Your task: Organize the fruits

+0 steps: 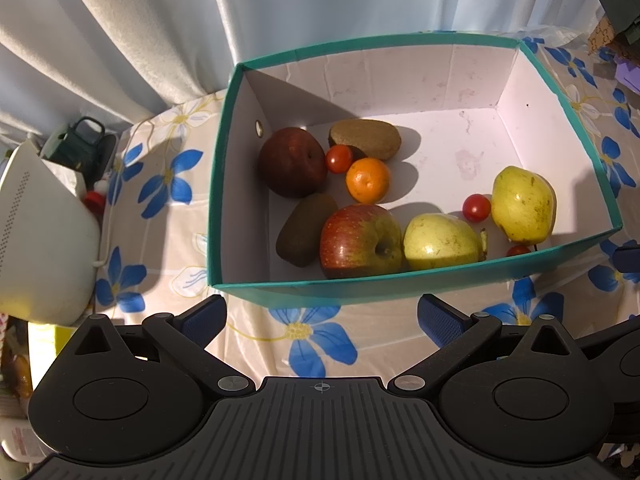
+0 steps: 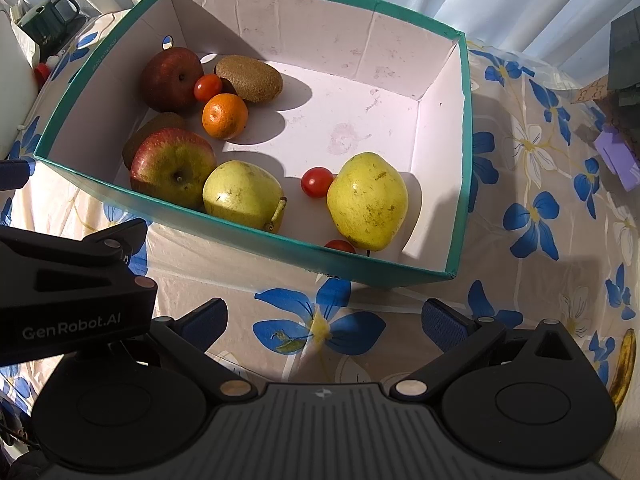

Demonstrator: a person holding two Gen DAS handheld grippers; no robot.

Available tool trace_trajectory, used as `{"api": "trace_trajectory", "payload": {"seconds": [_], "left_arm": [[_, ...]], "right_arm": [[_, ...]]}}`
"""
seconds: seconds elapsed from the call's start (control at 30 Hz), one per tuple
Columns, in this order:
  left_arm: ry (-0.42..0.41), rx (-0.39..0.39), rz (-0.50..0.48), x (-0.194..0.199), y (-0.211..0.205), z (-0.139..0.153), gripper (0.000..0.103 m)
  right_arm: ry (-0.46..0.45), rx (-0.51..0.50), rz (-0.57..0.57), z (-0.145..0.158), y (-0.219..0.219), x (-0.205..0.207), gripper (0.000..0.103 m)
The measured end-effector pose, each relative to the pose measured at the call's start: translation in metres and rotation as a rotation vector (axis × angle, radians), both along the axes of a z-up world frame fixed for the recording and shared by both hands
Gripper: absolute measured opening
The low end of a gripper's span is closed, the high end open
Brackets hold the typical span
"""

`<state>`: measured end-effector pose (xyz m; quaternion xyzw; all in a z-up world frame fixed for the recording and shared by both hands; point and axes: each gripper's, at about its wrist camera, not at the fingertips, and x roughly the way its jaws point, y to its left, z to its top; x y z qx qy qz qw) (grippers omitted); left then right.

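While the left gripper hovers with fingers spread and empty, the fruits sit in the box beyond them. Seen from the right gripper, equally spread, the box lies ahead on the tabletop.

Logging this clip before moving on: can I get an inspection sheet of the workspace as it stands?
Surface: blue-flowered beige tablecloth.
Job's things: teal cardboard box holding two apples, two pears, two kiwis, one orange mandarin and three cherry tomatoes; a banana on the cloth.
Clutter: dark green mug, white appliance.
Grippers: left hand-held gripper and right hand-held gripper open, empty.
Cables: white cord.
Surroundings: pale curtain.
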<state>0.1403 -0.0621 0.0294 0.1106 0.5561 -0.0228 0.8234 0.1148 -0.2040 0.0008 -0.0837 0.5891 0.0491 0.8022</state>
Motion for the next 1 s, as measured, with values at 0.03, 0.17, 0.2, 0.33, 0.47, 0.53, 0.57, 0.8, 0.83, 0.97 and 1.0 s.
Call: {"api": "trace_trajectory", "payload": {"seconds": [0.03,0.17,0.2,0.33,0.47,0.53,0.57,0.8,0.83,0.97,1.0], "left_arm": [[0.000,0.000,-0.001,0.0000,0.0000,0.0000,0.103],[-0.001,0.002,-0.002,-0.0005,-0.0008,0.0001,0.103],[-0.001,0.002,-0.001,-0.0006,-0.0007,0.0001,0.103],[-0.002,0.004,-0.003,-0.0005,-0.0012,0.0002,0.103],[-0.005,0.007,-0.004,-0.0007,-0.0035,0.0005,0.103],[-0.006,0.006,-0.005,-0.0008,-0.0033,0.0008,0.103],[-0.006,0.006,-0.005,-0.0011,-0.0035,0.0007,0.103],[-0.007,0.007,-0.005,-0.0010,-0.0034,0.0010,0.103],[-0.006,0.006,-0.004,-0.0011,-0.0034,0.0010,0.103],[-0.007,0.008,-0.006,-0.0014,-0.0037,0.0011,0.103],[-0.007,0.008,-0.005,-0.0014,-0.0036,0.0011,0.103]], "right_arm": [[0.000,0.000,0.001,-0.0001,-0.0001,0.0001,0.103],[0.000,0.000,0.000,-0.0002,-0.0003,-0.0001,0.103],[0.000,0.000,0.000,-0.0003,-0.0002,-0.0001,0.103],[0.001,0.000,0.000,-0.0005,-0.0003,-0.0003,0.103],[0.000,-0.001,0.001,-0.0002,-0.0002,-0.0001,0.103],[0.000,-0.002,0.001,-0.0003,-0.0006,-0.0006,0.103],[-0.001,-0.002,0.001,-0.0004,-0.0012,-0.0012,0.103],[-0.001,-0.003,0.002,0.0001,-0.0010,-0.0011,0.103],[-0.001,-0.003,0.002,0.0001,-0.0008,-0.0008,0.103],[-0.001,-0.003,0.003,0.0003,-0.0011,-0.0011,0.103],[-0.001,-0.002,0.003,0.0003,-0.0009,-0.0010,0.103]]}}
